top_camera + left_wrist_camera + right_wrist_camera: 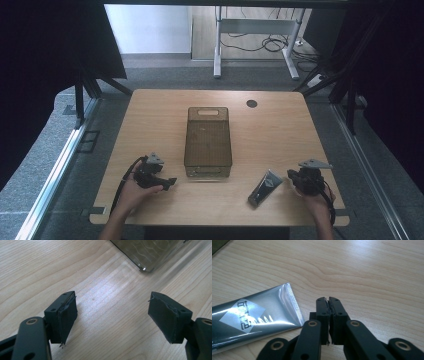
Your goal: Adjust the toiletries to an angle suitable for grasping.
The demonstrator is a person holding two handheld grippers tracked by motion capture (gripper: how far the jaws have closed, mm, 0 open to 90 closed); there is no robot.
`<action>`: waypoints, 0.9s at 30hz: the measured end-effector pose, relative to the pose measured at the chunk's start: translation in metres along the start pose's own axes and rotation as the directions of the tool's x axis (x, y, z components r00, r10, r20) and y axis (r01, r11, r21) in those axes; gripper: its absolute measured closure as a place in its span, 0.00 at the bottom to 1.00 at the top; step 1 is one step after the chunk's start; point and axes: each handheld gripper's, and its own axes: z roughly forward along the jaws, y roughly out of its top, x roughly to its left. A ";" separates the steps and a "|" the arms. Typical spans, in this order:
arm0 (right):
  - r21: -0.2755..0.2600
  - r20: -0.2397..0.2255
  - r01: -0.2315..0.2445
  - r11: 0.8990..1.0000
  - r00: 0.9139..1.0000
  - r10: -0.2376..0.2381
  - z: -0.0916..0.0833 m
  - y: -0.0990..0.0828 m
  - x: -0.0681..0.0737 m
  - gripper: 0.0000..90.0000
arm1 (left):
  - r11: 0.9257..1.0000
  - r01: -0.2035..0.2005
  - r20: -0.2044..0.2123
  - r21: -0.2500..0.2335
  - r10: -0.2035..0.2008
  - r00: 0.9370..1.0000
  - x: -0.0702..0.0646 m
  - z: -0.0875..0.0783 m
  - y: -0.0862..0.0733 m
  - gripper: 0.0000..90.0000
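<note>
A smoky see-through bin (208, 142) stands in the middle of the wooden table (270, 125); one of its corners (147, 255) reaches into the left gripper view. A silver tube (265, 187) with a dark cap end lies at the front right. My right gripper (296, 176) rests just right of the tube, and in the right gripper view its jaws (329, 302) are shut pad to pad on nothing, with the tube's crimped end (257, 315) to their left. My left gripper (169, 182) sits at the front left, jaws open (112, 312) over bare wood.
A dark cable hole (251, 103) marks the table's far right. Beyond the table stand a white desk frame (255, 30) and loose cables on the floor. Dark curtains and black struts flank both sides.
</note>
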 end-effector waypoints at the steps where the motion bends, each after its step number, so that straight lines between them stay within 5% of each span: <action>1: 0.001 -0.002 0.000 1.000 1.000 0.000 0.000 0.000 0.001 0.99 | 1.000 -0.002 -0.001 0.000 0.002 1.000 0.001 0.000 0.000 0.26; 12: 0.013 -0.097 0.076 0.997 0.992 -0.074 -0.006 0.013 0.024 1.00 | 1.000 0.017 -0.009 -0.013 -0.018 1.000 0.004 -0.006 -0.001 0.26; 18: 0.053 -0.175 0.185 0.981 0.969 -0.173 -0.021 0.015 0.048 1.00 | 1.000 0.013 -0.005 -0.022 -0.014 1.000 0.002 -0.008 0.000 0.26; 22: 0.096 -0.247 0.230 0.968 0.948 -0.201 -0.034 0.004 0.062 1.00 | 1.000 0.005 -0.003 -0.019 -0.005 1.000 0.002 -0.007 0.000 0.26; 26: 0.108 -0.282 0.239 0.965 0.938 -0.201 -0.038 0.001 0.067 1.00 | 1.000 0.009 0.002 -0.021 -0.009 1.000 0.002 -0.008 0.001 0.26; 27: 0.116 -0.310 0.250 0.961 0.929 -0.204 -0.039 0.000 0.072 1.00 | 1.000 0.009 0.001 -0.021 -0.009 1.000 0.002 -0.008 0.001 0.26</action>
